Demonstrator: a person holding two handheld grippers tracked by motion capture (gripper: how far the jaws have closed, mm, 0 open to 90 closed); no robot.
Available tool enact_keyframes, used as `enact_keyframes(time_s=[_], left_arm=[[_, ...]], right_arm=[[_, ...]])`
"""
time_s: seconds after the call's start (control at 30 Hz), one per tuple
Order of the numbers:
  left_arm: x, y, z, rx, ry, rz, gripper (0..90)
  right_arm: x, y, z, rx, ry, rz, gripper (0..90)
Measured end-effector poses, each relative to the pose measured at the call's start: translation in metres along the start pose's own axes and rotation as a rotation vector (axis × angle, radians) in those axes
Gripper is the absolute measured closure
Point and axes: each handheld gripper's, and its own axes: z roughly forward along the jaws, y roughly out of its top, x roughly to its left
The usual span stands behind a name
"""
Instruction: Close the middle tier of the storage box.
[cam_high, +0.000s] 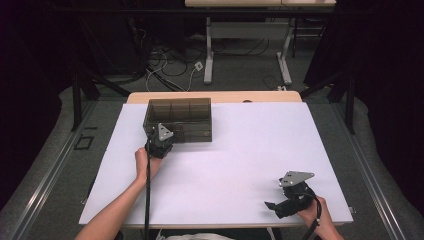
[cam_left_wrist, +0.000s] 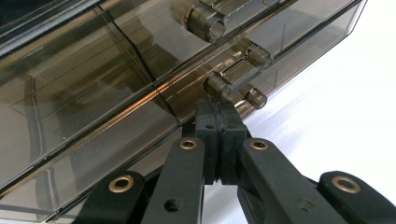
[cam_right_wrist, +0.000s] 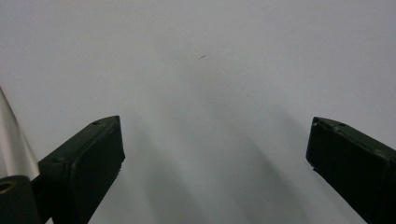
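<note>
From above I see my left tongs (cam_high: 161, 141) at the near front wall of the smoky translucent box (cam_high: 178, 118), touching or just short of it; I cannot tell how the jaws stand. My right tongs (cam_high: 280, 205) sit well apart, low on the white desk (cam_high: 240, 160) near its front edge, jaws pointing left, with bare surface between.

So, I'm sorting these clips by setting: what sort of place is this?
Probably a lab or recording room, not a home. A table covered in plain white stands among dark curtains, loose cables run across the floor behind it, and another desk's legs show beyond.
</note>
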Motion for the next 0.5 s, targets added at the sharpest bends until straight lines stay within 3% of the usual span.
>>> enact_keyframes(time_s=[0.5], left_arm=[[0.0011,0.0008,0.0013,0.005,-0.010,0.001,89.6]], right_arm=[[0.0006,-0.0007,-0.0008,0.000,-0.004,0.002,3.5]])
